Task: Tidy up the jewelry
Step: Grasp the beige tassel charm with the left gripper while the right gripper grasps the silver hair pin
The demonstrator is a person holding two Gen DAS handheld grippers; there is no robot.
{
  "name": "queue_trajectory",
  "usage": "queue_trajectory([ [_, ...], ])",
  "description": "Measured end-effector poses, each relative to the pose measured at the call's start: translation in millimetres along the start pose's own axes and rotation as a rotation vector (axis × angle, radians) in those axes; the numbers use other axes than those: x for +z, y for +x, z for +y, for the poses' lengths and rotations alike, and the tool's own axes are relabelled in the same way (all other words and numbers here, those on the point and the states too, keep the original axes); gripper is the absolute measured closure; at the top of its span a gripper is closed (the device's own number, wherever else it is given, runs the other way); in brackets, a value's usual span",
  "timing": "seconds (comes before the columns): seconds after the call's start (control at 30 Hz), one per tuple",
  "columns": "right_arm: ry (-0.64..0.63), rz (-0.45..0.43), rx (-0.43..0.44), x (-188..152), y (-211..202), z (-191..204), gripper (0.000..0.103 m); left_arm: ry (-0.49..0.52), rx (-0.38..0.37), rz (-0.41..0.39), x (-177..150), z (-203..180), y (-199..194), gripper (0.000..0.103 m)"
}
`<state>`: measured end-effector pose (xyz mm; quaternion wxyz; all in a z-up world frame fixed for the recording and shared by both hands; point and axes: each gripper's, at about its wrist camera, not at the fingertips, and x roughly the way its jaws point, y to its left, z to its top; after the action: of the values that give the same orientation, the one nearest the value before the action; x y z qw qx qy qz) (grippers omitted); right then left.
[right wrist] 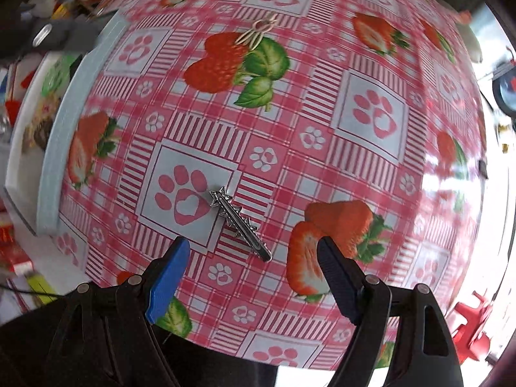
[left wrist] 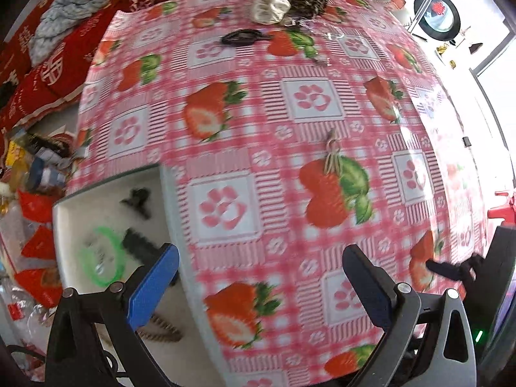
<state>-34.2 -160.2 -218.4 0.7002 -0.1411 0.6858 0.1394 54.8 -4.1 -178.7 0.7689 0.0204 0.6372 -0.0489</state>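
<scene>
My left gripper [left wrist: 259, 271] is open and empty above the table's left part, its left finger over a white tray [left wrist: 63, 222]. The tray holds a green ring [left wrist: 103, 259], black clips [left wrist: 137, 200] and a brown braided piece [left wrist: 163, 330]. A beige bow hair tie [left wrist: 332, 156] lies on the strawberry tablecloth ahead; it also shows in the right wrist view [right wrist: 258, 34]. My right gripper [right wrist: 253, 254] is open and empty, just above a silver star hair clip [right wrist: 240, 222] that lies between its fingers. The tray [right wrist: 48, 148] shows at the left there.
At the table's far end lie a black hair clip [left wrist: 242, 37], a white scrunchie [left wrist: 269, 6], a leopard-print piece [left wrist: 306, 0] and clear plastic bags [left wrist: 322, 32]. Red cushions [left wrist: 42, 74] and clutter [left wrist: 29, 174] lie left of the table. A red stool [right wrist: 472, 314] stands at the right.
</scene>
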Motion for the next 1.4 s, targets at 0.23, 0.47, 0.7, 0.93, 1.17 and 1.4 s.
queue_trajectory([
  [0.23, -0.078, -0.014, -0.019, -2, 15, 1, 0.020, 0.038, -0.021, 0.007, 32, -30, 28, 0.000],
  [0.47, -0.135, -0.038, -0.026, -1, 30, 8, 0.022, 0.051, -0.028, 0.032, 58, -52, 59, 0.013],
  [0.7, -0.179, -0.064, -0.033, -2, 42, 11, 0.028, 0.069, -0.033, 0.050, 77, -69, 84, 0.028],
  [0.93, -0.200, -0.072, -0.026, -10, 36, 21, 0.040, 0.094, -0.022, 0.047, 82, -84, 97, 0.034],
  [1.17, -0.214, -0.072, -0.033, -7, 31, 23, 0.066, 0.115, -0.026, 0.030, 83, -89, 94, 0.077],
  [1.4, -0.166, -0.056, 0.000, -2, 21, 23, 0.085, 0.097, -0.045, 0.014, 72, -77, 73, 0.078],
])
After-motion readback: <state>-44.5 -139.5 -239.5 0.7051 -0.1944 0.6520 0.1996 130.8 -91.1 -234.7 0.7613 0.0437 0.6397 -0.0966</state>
